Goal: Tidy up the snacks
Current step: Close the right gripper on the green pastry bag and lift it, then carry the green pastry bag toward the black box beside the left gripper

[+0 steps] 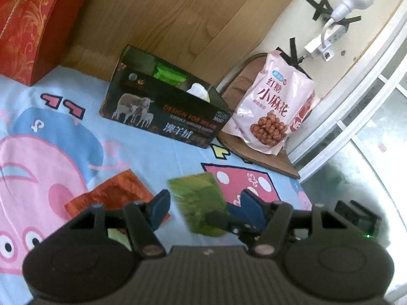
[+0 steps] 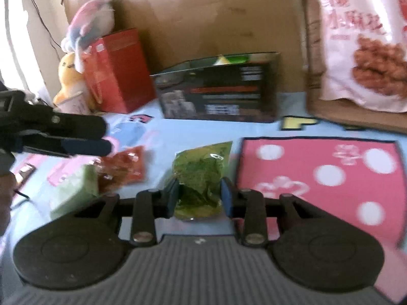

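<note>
A green snack packet sits between the pads of my right gripper, which is shut on its lower half just above the cartoon bed sheet. The same packet shows in the left wrist view, with the right gripper's black tip touching its lower right. My left gripper is open and empty, its fingers wide apart. A red snack packet lies at the left; it also shows in the right wrist view beside a pale green packet. A black open box with snacks inside stands behind.
A large pink snack bag leans on a brown board at the right. A red box stands at the far left. Plush toys sit beside a red box. A wooden panel rises behind.
</note>
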{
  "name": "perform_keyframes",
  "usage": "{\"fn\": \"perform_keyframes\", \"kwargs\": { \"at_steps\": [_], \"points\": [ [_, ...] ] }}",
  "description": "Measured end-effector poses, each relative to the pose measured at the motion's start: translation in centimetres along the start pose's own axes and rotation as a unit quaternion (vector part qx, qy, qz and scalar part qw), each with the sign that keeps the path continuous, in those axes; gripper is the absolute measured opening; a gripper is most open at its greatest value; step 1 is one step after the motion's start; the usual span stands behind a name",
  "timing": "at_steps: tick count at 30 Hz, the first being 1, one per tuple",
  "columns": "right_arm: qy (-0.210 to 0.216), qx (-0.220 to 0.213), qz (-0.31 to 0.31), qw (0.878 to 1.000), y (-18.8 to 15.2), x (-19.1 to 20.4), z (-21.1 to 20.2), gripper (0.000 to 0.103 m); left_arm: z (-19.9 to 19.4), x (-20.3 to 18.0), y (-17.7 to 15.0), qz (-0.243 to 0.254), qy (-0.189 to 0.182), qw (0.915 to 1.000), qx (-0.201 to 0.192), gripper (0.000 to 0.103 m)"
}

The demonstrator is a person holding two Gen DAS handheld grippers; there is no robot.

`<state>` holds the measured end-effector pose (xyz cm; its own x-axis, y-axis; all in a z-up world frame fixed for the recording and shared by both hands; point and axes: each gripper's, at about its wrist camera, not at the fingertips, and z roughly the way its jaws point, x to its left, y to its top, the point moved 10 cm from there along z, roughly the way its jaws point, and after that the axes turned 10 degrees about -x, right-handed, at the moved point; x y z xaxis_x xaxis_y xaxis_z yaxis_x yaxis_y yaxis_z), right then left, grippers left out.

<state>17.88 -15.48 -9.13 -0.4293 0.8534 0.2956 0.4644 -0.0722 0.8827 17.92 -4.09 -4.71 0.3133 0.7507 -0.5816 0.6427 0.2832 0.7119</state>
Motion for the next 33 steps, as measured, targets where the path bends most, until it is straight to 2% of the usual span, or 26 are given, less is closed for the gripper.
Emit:
{"fn": "perform_keyframes", "kwargs": {
  "at_steps": [4, 6, 9, 12, 15, 21, 23, 25, 28, 33],
  "points": [
    [0.017, -0.002, 0.061, 0.998, 0.1, -1.1, -0.7, 0.032, 1.2, 0.3, -0.4, -0.008, 0.002, 0.9998, 0.018, 0.062],
    [0.03, -0.001, 0.118, 0.993, 0.3, -2.1, -0.8, 0.025, 1.9, 0.4, -0.7, -0.018, 0.0, 0.9994, 0.029, 0.062],
    [0.046, -0.009, 0.204, 0.978, 0.6, -3.9, -1.2, 0.019, 2.5, 0.4, -1.1, -0.03, -0.006, 0.9988, 0.037, 0.062],
    [0.063, -0.019, 0.27, 0.961, 0.7, -5.1, -1.7, 0.018, 2.9, 0.1, -1.0, -0.047, -0.02, 0.9979, 0.04, 0.063],
    [0.082, -0.033, 0.307, 0.947, 1.0, -5.5, -2.3, 0.018, 3.7, -0.6, -1.0, -0.076, -0.044, 0.9948, 0.052, 0.063],
    [0.114, -0.056, 0.371, 0.92, 1.4, -6.4, -3.0, 0.017, 5.4, -1.9, -2.0, -0.097, -0.066, 0.9904, 0.072, 0.063],
    [0.124, -0.061, 0.384, 0.913, 1.4, -6.5, -3.1, 0.017, 5.7, -2.2, -2.1, -0.101, -0.071, 0.9899, 0.07, 0.058],
    [0.134, -0.062, 0.395, 0.907, 1.5, -6.4, -3.2, 0.017, 5.7, -2.3, -1.8, -0.103, -0.073, 0.9901, 0.062, 0.043],
    [0.138, -0.065, 0.389, 0.908, 2.2, -5.9, -3.3, 0.017, 5.4, -1.9, -0.7, -0.105, -0.068, 0.9912, 0.043, 0.034],
    [0.145, -0.084, 0.312, 0.935, 6.8, -3.3, -2.2, 0.017, 4.4, -1.7, 3.2, -0.086, -0.066, 0.9941, 0.006, 0.033]
  ]
}}
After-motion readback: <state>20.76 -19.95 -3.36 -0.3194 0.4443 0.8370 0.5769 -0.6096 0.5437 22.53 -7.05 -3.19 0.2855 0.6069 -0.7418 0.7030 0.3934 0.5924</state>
